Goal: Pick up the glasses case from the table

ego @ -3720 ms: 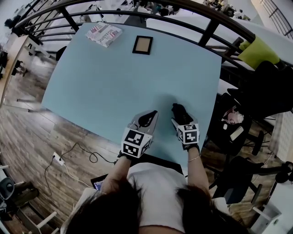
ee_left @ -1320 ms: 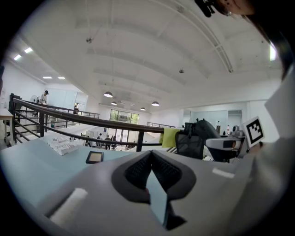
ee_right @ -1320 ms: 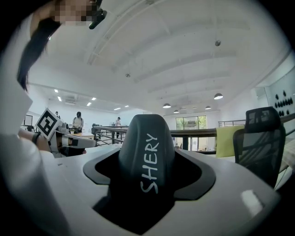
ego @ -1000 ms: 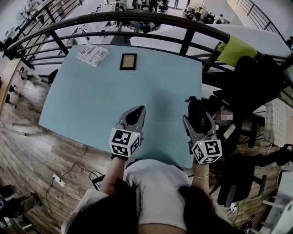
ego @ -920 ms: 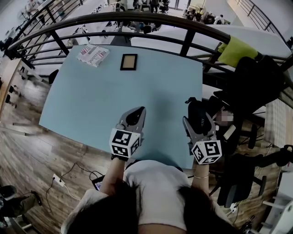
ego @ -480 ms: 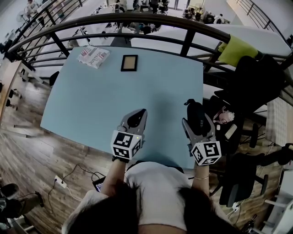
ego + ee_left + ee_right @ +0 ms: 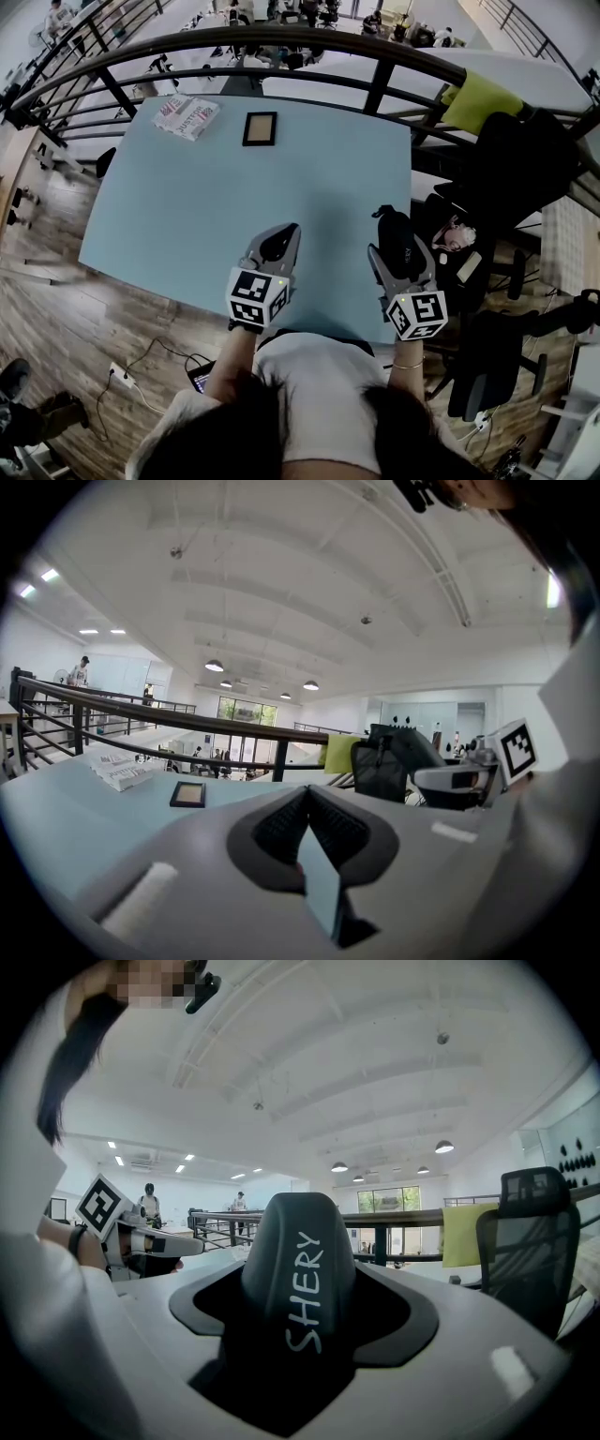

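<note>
- Head view: right claw (image 7: 398, 267) is clamped on the glasses case (image 7: 393, 230). The case is a dark rounded shell that sticks out of the jaws toward 12 o'clock.
- Head view: the case sits at about 4 o'clock of the counter (image 7: 216, 206), over its right edge. It looks lifted clear, but this view cannot confirm there is no contact.
- Head view: left claw (image 7: 277, 244) is at 6 o'clock of the counter, jaws together, carrying nothing.
- Head view: picture frame (image 7: 260, 128) at 12 o'clock and printed packet (image 7: 187, 115) at 11 o'clock lie on the far edge, well apart from both claws. The railing (image 7: 281, 42) runs beyond them. A black chair (image 7: 525, 169) is at 3 o'clock, near the case.
- Left gripper view: left claw (image 7: 305, 827) has its pads meeting with nothing between them. The picture frame (image 7: 187, 794) is at 10 o'clock and the printed packet (image 7: 120, 769) is left of it.
- Right gripper view: the glasses case (image 7: 298, 1260) fills the right claw (image 7: 302, 1314), with a jaw on each flank and white lettering along its top.
- Handling estimate: a stiff moulded shell, light and not fragile. The smooth curved skin may slip, so the best hold is across the mid-body flanks rather than the tapering end.
- Right gripper view: left claw (image 7: 178, 1243) at 9 o'clock, well apart. Black chair (image 7: 534, 1232) and green cloth (image 7: 464, 1234) are at 3 o'clock. The chair is judged the nearest obstacle on that side.
</note>
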`<state>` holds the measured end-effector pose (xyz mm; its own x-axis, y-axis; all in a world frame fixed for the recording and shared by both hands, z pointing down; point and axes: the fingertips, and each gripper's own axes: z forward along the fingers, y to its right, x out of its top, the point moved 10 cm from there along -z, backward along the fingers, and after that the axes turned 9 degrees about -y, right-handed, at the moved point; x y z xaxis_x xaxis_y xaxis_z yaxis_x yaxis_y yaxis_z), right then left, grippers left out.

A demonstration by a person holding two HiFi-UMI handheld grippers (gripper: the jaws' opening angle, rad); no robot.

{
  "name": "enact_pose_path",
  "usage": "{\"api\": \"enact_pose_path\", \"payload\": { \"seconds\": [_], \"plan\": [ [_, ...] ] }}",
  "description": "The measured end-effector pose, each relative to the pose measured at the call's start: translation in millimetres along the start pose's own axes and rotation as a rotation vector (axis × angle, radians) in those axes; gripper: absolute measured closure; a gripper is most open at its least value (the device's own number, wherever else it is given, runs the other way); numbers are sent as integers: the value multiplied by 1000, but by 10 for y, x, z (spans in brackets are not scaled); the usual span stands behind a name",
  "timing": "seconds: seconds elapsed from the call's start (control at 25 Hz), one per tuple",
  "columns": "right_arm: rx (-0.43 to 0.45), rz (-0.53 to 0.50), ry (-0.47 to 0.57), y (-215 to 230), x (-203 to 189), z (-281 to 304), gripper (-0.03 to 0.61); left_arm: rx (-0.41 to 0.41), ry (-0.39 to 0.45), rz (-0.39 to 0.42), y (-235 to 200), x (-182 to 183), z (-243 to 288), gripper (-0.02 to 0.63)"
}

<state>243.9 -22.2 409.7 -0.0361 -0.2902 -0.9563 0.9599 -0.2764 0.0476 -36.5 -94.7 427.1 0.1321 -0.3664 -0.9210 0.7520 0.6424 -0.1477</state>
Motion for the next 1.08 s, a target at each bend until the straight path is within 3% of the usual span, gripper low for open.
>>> {"api": "enact_pose_path", "payload": {
  "seconds": [1.08],
  "plan": [
    [19, 14, -4, 17, 57, 86, 227, -9, -3, 6, 16, 55, 44, 557]
  ]
}}
